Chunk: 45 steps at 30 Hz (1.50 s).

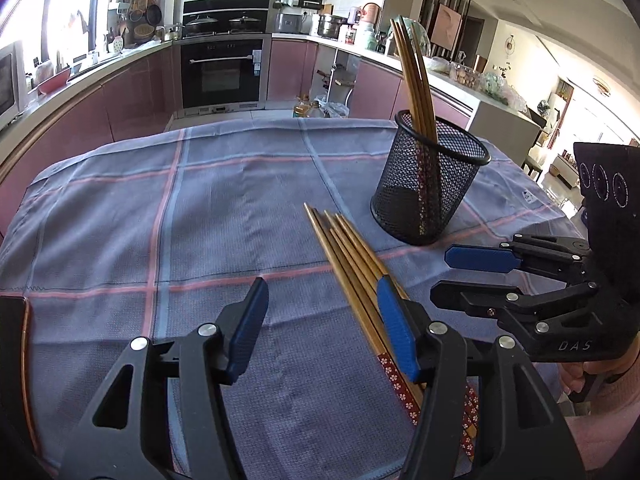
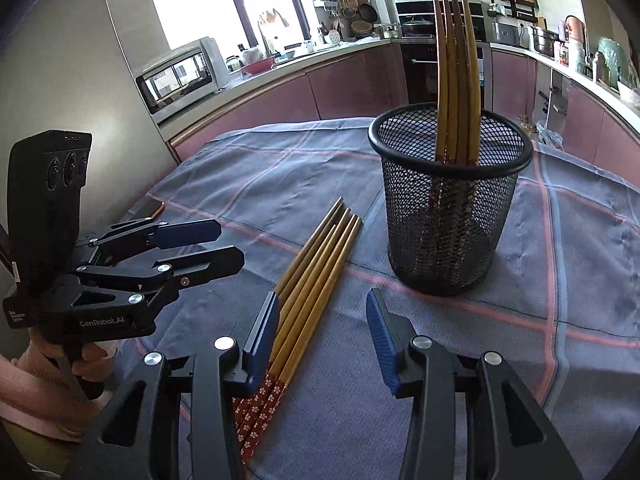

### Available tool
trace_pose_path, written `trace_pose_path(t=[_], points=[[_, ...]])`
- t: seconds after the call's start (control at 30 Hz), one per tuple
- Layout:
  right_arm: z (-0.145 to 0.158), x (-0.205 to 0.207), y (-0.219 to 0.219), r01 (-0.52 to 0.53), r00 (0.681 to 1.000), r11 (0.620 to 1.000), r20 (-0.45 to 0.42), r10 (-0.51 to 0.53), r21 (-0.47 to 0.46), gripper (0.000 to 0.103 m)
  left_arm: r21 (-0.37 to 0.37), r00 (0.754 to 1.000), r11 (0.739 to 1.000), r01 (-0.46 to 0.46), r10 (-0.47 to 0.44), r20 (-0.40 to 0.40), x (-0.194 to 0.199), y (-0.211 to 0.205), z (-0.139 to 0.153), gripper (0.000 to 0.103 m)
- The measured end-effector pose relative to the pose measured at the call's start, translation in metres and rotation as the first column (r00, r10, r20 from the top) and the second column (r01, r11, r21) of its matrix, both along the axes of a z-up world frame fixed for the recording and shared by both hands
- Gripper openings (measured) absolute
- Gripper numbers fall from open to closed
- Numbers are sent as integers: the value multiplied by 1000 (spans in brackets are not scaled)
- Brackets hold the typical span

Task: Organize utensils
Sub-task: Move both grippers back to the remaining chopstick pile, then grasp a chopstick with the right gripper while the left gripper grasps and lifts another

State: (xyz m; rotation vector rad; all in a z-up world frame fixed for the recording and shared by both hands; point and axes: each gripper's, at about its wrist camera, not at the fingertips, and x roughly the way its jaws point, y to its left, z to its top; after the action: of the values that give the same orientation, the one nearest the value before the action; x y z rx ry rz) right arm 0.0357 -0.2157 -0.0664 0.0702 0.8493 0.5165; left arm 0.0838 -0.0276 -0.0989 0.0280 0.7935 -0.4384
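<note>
Several loose bamboo chopsticks point(image 1: 348, 264) point(image 2: 316, 264) with red flowered ends lie bundled on the blue checked cloth. My left gripper point(image 1: 320, 284) point(image 2: 231, 242) is open, and its right finger rests over the bundle. My right gripper point(image 2: 325, 296) point(image 1: 440, 274) is open too, its left finger along the bundle's edge. Neither pair of pads presses on the chopsticks. Behind them stands a black mesh cup point(image 1: 428, 192) point(image 2: 448, 216) with several more chopsticks point(image 1: 416, 72) point(image 2: 456, 72) upright in it.
The tablecloth point(image 1: 160, 220) covers the table. A phone point(image 2: 150, 208) lies at its left edge. Kitchen counters, an oven point(image 1: 222, 72) and a microwave point(image 2: 176, 76) stand beyond. A person's hands in pink sleeves hold both grippers.
</note>
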Motion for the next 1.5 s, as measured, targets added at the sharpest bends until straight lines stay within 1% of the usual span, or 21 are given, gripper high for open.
trace_pose_path(t=[0.27, 0.7, 0.8, 0.9, 1.03, 1.13, 1.2, 1.3, 1.37, 1.5], points=[[-10, 0, 2, 13, 1000, 1000, -19, -13, -25, 43, 18, 999, 1000, 3, -2, -43, 3, -7, -13, 55], [-17, 0, 13, 16, 1000, 996, -11, -17, -89, 43, 68, 997, 998, 3, 2, -72, 9, -15, -27, 54], [-19, 0, 15, 20, 1000, 994, -8, -21, -110, 43, 73, 997, 997, 6, 0, -72, 10, -16, -27, 54], [-19, 1, 14, 22, 1000, 993, -7, -23, -112, 43, 83, 998, 997, 11, -5, -68, 10, -18, -28, 55], [-20, 2, 13, 29, 1000, 992, -6, -30, -126, 43, 110, 998, 994, 6, 1, -58, 9, -22, -29, 54], [-19, 3, 11, 38, 999, 990, -7, -40, -133, 42, 116, 998, 993, 5, 2, -59, 8, -22, -29, 49], [-19, 2, 9, 43, 999, 990, -8, -45, -136, 40, 121, 998, 993, -1, 8, -58, 7, -21, -29, 44], [-19, 3, 8, 48, 999, 988, -13, -50, -145, 37, 118, 998, 993, -8, 16, -64, 7, -19, -28, 40], [-19, 4, 9, 46, 999, 988, -14, -49, -149, 36, 128, 998, 992, -12, 21, -67, 9, -19, -28, 38], [-21, 9, 15, 44, 999, 985, -14, -47, -168, 32, 126, 997, 992, -8, 17, -70, 14, -20, -28, 38]])
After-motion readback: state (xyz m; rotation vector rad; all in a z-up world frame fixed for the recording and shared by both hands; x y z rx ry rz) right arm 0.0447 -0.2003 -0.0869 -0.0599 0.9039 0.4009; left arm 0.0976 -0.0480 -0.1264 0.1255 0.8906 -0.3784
